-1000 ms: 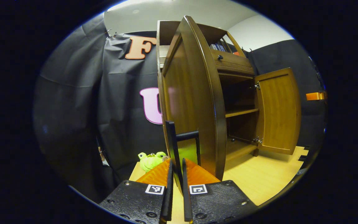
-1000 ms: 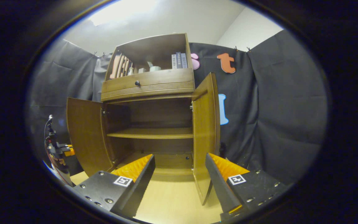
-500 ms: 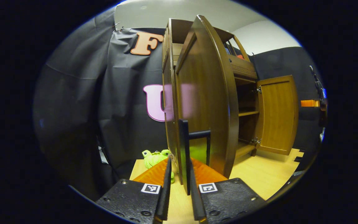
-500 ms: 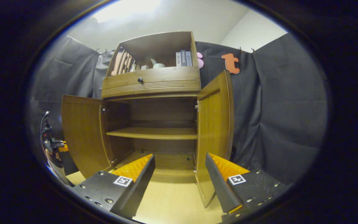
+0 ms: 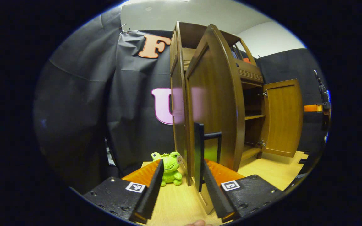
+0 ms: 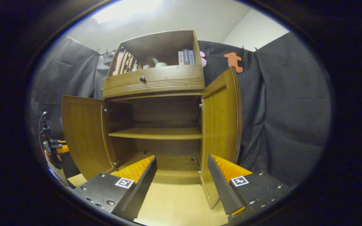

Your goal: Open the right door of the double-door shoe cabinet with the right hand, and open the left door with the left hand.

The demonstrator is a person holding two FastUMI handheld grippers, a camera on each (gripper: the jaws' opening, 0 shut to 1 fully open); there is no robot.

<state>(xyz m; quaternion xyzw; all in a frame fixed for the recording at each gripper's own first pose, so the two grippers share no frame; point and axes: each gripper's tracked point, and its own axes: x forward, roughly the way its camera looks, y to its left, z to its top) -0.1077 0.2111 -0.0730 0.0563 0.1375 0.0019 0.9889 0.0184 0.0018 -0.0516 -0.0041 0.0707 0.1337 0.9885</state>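
Left gripper (image 5: 181, 185) fingers are now apart, straddling the dark bar handle (image 5: 199, 157) of the left door (image 5: 214, 103) without pressing it. A second ago they were closed on that handle, half a second ago loosening, so this is the release. Right gripper (image 6: 182, 175) fingers are wide apart, holding nothing, same as in both earlier frames.

Door state: in the right gripper view the left door (image 6: 82, 135) stands swung out past square, and the right door (image 6: 220, 125) has rotated further outward over the last second and now sits well open too. Both shelves of the shoe cabinet (image 6: 159, 131) interior are exposed. Judgement: both doors open, task essentially done, only the left gripper backing away remains.

Around:
- Green plush frog (image 5: 170, 164) on the light wood floor (image 5: 174, 204), just beside the hinge side of the left door, close to the left finger. It's the one thing in the retreat path, so pull straight back rather than sideways.
- Handle is between the fingers, so any lateral move would snag it and drag the door.
- Drawer with a dark knob (image 6: 142, 79) above the doors, books and small items on the top shelf (image 6: 156, 59), not involved.
- A fingertip (image 5: 196, 223) edges in at the bottom of the left gripper view.
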